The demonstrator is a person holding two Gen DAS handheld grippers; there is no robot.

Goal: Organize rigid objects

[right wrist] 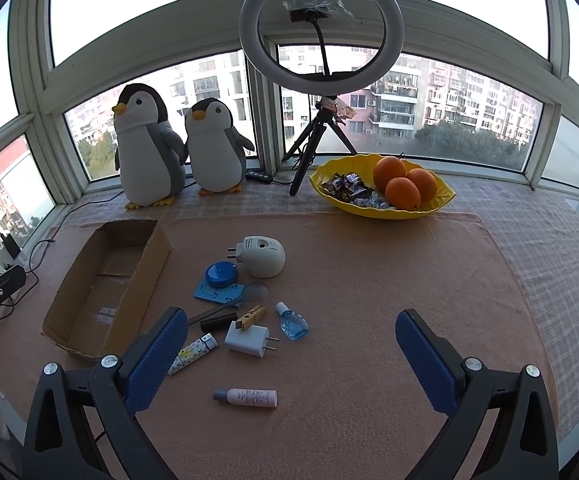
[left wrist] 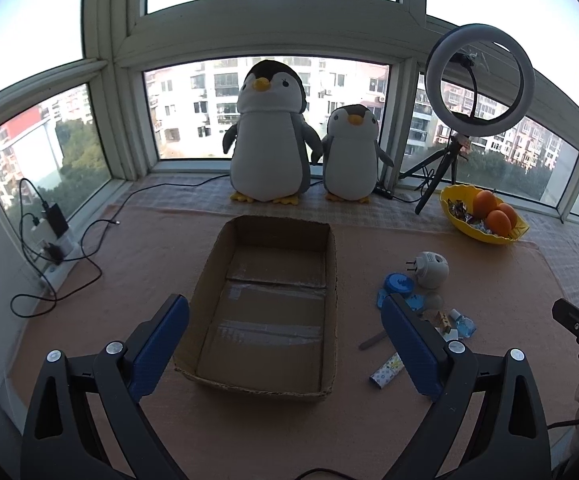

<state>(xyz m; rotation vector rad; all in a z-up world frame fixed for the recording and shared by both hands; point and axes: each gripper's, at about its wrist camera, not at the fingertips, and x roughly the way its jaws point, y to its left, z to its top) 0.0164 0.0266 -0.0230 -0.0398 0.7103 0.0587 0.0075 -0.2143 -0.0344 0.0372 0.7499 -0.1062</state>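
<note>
An empty cardboard box (left wrist: 265, 312) (right wrist: 105, 284) sits on the pink mat. My left gripper (left wrist: 285, 340) is open and empty, hovering over the box's near end. To the right of the box lie small rigid items: a white plug-in night light (right wrist: 261, 256) (left wrist: 431, 268), a blue round case (right wrist: 220, 273), a wooden clothespin (right wrist: 251, 317), a white charger (right wrist: 247, 338), a blue bottle (right wrist: 292, 323), a patterned tube (right wrist: 193, 353) and a pink bottle (right wrist: 249, 397). My right gripper (right wrist: 291, 354) is open and empty above them.
Two plush penguins (left wrist: 269, 136) stand at the window. A ring light on a tripod (right wrist: 321, 32) and a yellow bowl of oranges and sweets (right wrist: 329, 188) stand at the back right. A power strip with cables (left wrist: 53, 240) lies at the left edge.
</note>
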